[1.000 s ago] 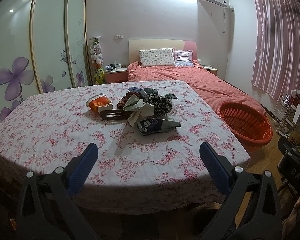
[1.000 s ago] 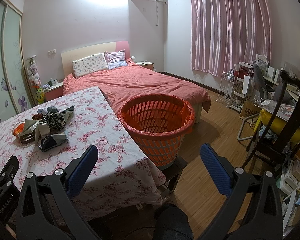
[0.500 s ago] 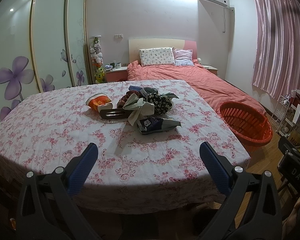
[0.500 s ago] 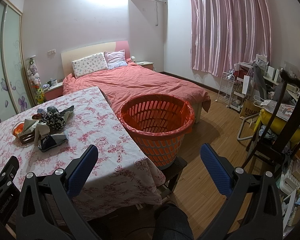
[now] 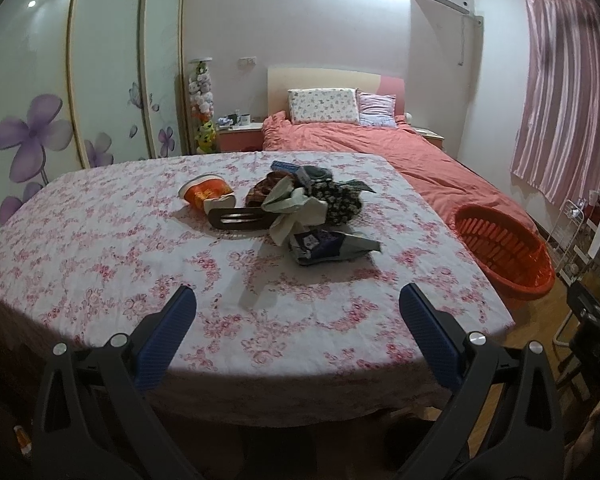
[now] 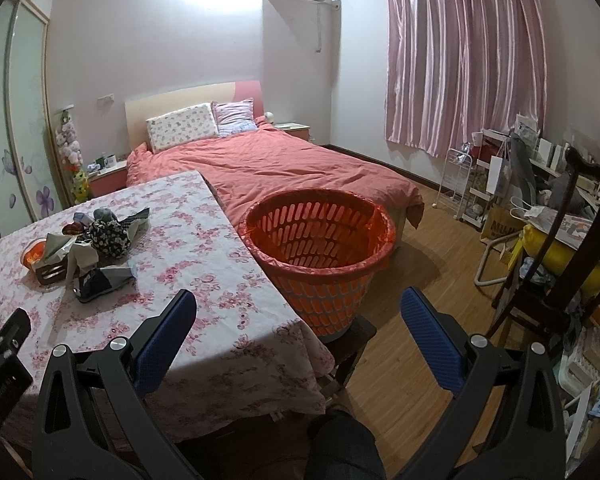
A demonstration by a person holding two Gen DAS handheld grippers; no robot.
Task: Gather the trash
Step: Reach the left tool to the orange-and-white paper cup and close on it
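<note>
Your left tool [image 5: 296,312] and right tool [image 6: 298,314] both gaped, released. Trash [image 5: 300,212] sat piled on the desk [image 5: 100,248]. The basket [image 6: 320,256] stood beside it.

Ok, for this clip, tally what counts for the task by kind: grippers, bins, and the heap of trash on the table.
Grippers: 2, the left gripper and the right gripper, both open and holding nothing.
Orange baskets: 1, the orange basket beside the table.
Trash piles: 1, the trash pile on the tablecloth; separate pieces are too jumbled to count.
Total: 4.
</note>
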